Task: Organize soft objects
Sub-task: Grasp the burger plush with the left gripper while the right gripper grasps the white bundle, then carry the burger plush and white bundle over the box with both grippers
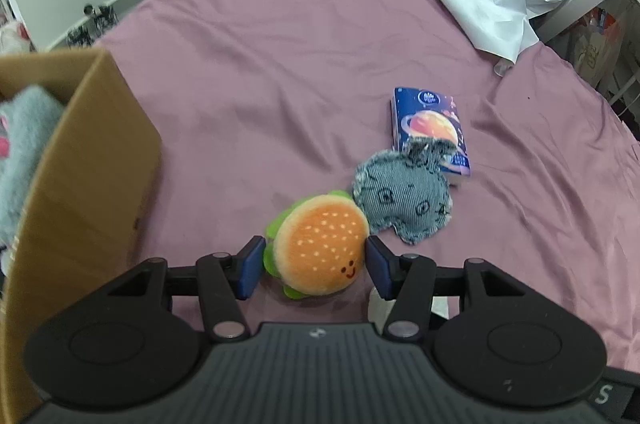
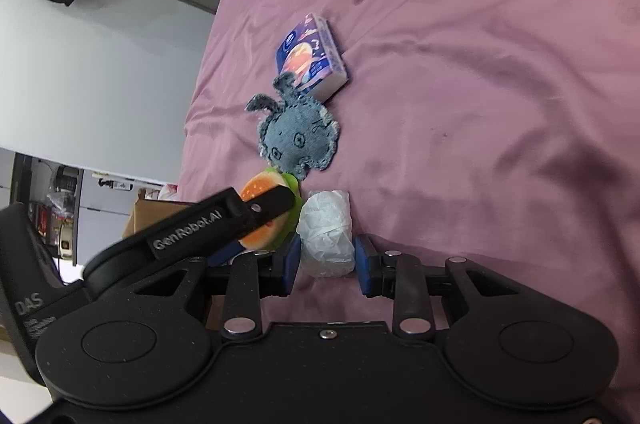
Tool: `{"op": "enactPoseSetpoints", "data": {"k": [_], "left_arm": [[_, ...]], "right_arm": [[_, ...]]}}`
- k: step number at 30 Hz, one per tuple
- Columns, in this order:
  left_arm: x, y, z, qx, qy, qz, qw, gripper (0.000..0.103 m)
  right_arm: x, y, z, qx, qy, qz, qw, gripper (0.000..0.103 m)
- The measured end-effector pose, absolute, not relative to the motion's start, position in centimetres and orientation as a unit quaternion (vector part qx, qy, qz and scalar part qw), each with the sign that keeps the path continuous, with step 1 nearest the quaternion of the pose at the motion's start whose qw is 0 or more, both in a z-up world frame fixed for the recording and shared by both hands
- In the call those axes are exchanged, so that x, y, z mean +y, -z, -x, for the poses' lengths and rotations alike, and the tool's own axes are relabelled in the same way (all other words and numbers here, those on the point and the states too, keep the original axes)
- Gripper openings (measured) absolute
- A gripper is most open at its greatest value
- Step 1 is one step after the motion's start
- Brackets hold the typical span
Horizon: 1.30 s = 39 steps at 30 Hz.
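left gripper (image 1: 316, 266) sits low over the burger plush (image 1: 322, 244), blue pads spread either side, the right pad touching it. right gripper (image 2: 327, 260) is just right of that plush, pads wide apart, its left pad not visibly squeezing anything

Bed (image 1: 280, 44): burger plush (image 1: 320, 244) lying nearest the left-wrist camera, denim plush (image 1: 404, 200) touching it behind-right, tissue pack (image 1: 434, 128) lying behind under its edge; cardboard box (image 1: 92, 160) standing left.
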State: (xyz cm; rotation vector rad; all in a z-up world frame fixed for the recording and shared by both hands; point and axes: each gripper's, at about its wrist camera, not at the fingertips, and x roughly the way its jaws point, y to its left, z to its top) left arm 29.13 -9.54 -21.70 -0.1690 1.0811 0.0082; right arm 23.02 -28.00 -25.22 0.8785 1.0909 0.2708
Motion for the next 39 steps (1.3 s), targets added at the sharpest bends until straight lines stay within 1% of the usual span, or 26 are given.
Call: {"op": "enactPoseSetpoints", "data": {"k": [1, 4, 10, 22, 39], "left_arm": [[-9.5, 21.7, -29.0, 0.514, -0.002, 0.083, 0.854, 0.045], [-9.5, 20.8, -28.5, 0.503, -0.006, 0.082, 0.860, 0.039], [-9.1, 18.6, -27.0, 0.483, -0.010, 0.090, 0.871, 0.038], [-7.3, 14.4, -22.5, 0.452, -0.016, 0.107, 0.885, 0.038], [-4.6, 10.3, -17.1, 0.415, -0.030, 0.123, 0.901, 0.038]], "right_arm": [[-28.2, 25.2, -22.9, 0.500, -0.122, -0.404, 0.756, 0.029], [-28.4, 24.8, -22.4, 0.497, -0.114, -0.402, 0.760, 0.029], [-28.9, 23.7, -21.6, 0.489, -0.098, -0.392, 0.773, 0.029], [-29.2, 19.6, -18.7, 0.444, -0.100, -0.381, 0.805, 0.029], [-27.8, 13.9, -14.6, 0.402, -0.113, -0.346, 0.840, 0.029]]}}
